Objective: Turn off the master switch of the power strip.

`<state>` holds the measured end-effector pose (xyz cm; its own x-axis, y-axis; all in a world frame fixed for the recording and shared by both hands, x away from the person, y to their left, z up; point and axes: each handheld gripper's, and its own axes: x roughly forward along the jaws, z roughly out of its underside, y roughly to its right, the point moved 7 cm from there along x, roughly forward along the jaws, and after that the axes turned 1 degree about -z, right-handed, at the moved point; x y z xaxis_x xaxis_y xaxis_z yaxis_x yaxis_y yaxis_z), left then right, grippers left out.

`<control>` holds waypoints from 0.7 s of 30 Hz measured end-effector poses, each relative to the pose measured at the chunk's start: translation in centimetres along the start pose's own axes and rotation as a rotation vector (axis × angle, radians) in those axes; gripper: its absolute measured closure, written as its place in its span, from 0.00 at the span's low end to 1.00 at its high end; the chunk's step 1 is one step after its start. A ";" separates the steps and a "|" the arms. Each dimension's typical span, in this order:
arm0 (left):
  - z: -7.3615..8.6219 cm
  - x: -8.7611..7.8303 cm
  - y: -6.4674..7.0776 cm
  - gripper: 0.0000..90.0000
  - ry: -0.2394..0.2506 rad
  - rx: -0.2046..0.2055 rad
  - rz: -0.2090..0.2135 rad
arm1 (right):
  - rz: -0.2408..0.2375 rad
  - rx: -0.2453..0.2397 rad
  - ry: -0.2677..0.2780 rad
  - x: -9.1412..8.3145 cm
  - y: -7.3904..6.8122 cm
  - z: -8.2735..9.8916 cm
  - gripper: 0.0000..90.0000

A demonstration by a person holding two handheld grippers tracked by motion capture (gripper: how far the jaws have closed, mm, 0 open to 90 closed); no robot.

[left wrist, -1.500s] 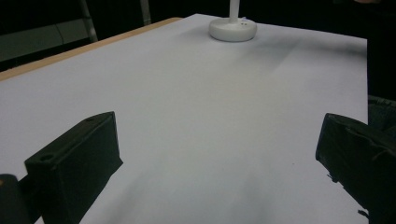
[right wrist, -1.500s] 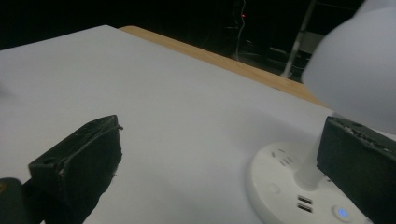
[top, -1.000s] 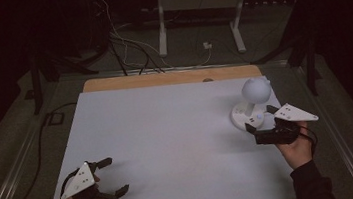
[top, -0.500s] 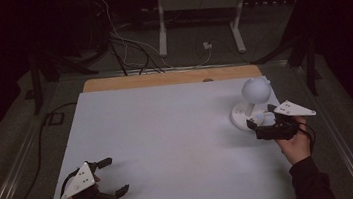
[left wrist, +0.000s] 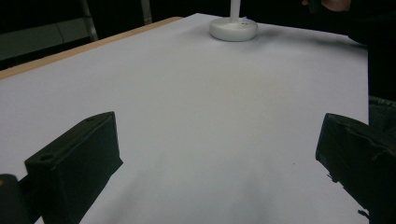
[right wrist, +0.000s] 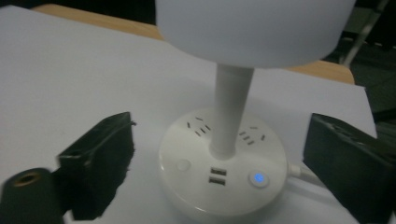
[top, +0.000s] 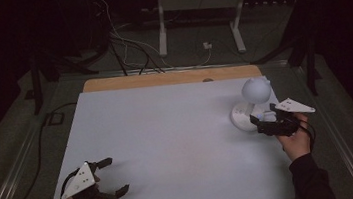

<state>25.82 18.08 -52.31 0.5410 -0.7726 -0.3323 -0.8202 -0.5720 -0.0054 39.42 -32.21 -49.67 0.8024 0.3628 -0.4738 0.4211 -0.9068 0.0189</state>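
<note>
- right gripper (top: 263,121) at the near right side of the lamp (top: 251,102); jaws spread either side of the lamp base (right wrist: 222,164), not touching it; they have just been closing a little, base between them, stem (right wrist: 229,112) rising in the gap
- step in hand, as I judge it: the approach to the base, either to press a button (right wrist: 258,178) on its top or to take hold of the base; the lit blue button sits toward the right jaw, a plain round one (right wrist: 183,165) toward the left jaw
- next move calls for a small, careful lowering or closing; base is low and wide, stem leaves little room
- lamp stands upright near the right edge of the table (top: 168,130); round shade (top: 256,90) above the base
- right hand (top: 294,139) comes from below the lamp, wrist angled toward it
- left gripper (top: 104,182) well apart from the lamp, at the near left corner; jaws wide, nothing between them; resting low over the table
</note>
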 end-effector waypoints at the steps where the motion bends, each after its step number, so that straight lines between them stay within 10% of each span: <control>1: 0.0 0.0 0.0 0.00 0.000 -0.001 0.000 | 0.017 -0.005 -0.005 0.1 0.2 0.1 0.16; 12: 0.0 0.0 0.0 0.00 0.000 -0.002 0.001 | 0.122 0.048 -0.016 0.7 1.4 0.5 0.29; 21: 0.0 0.0 0.0 0.00 -0.001 -0.002 0.000 | 0.182 0.080 -0.040 0.7 2.0 0.7 0.60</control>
<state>25.82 18.07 -52.33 0.5408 -0.7726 -0.3328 -0.8199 -0.5726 -0.0030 40.53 -33.96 -50.57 0.8442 0.1840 -0.5035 0.2346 -0.9713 0.0383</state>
